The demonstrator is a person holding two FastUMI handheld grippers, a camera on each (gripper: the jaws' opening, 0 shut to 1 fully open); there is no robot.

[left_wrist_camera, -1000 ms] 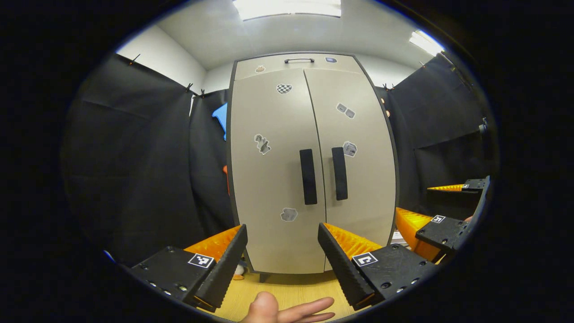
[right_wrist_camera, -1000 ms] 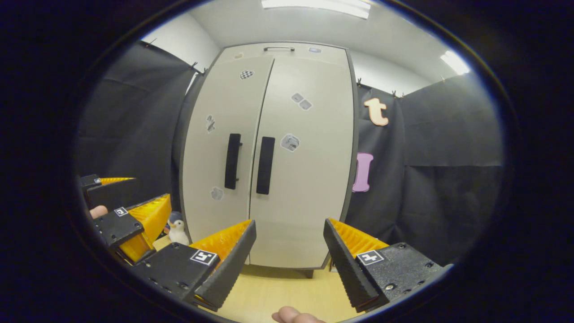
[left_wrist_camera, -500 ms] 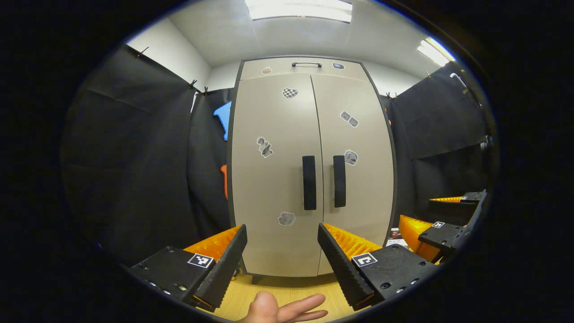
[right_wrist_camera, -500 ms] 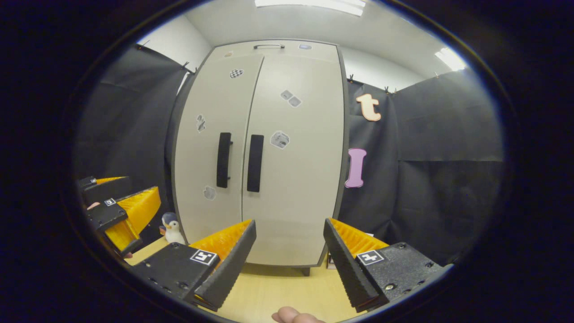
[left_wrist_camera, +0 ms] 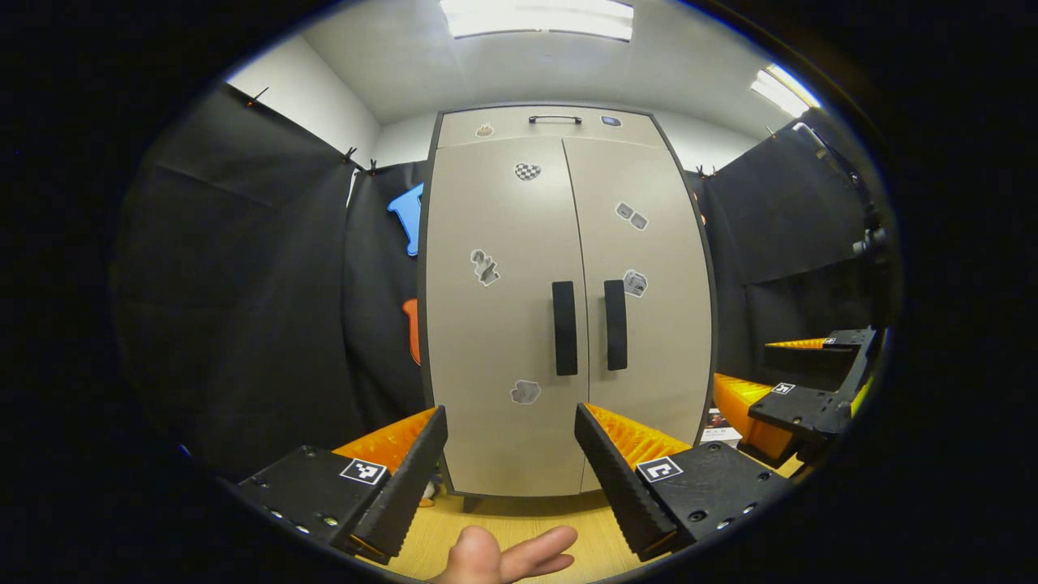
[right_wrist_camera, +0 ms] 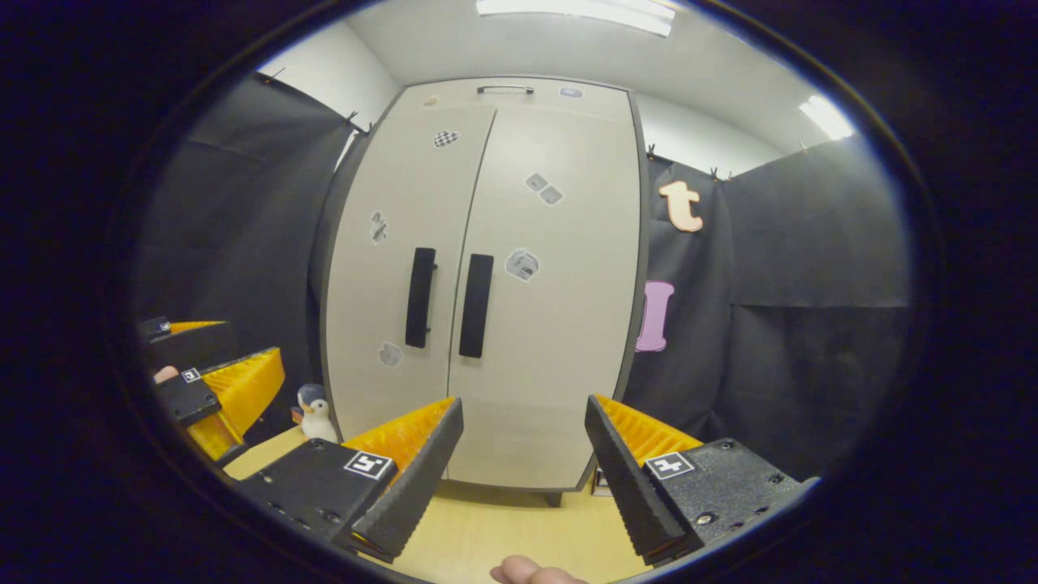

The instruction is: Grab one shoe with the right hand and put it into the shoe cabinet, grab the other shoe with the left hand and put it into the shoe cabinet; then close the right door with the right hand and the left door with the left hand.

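Note:
The beige shoe cabinet [left_wrist_camera: 503, 324] [right_wrist_camera: 543, 357] stands straight ahead with both doors shut. Two dark vertical handles [left_wrist_camera: 564, 328] [right_wrist_camera: 476, 305] sit side by side at its middle, and small stickers dot the doors. My left gripper [left_wrist_camera: 511, 478] is open, held back from the cabinet with nothing between its fingers. My right gripper [right_wrist_camera: 523, 478] is open too and holds nothing. In the left gripper view the right gripper [left_wrist_camera: 799, 381] appears at the right edge. In the right gripper view the left gripper [right_wrist_camera: 211, 381] appears at the left edge. A hand [left_wrist_camera: 503, 556] shows at the bottom.
The cabinet stands on a light wooden floor [right_wrist_camera: 503, 531] between black cloth walls. A small penguin toy [right_wrist_camera: 312, 412] stands by the cabinet's left foot. A small box [left_wrist_camera: 718, 426] lies on the floor right of the cabinet.
Both grippers have drawn back a little from the shut cabinet and shifted slightly. Their jaws have stayed open and the doors have not moved.

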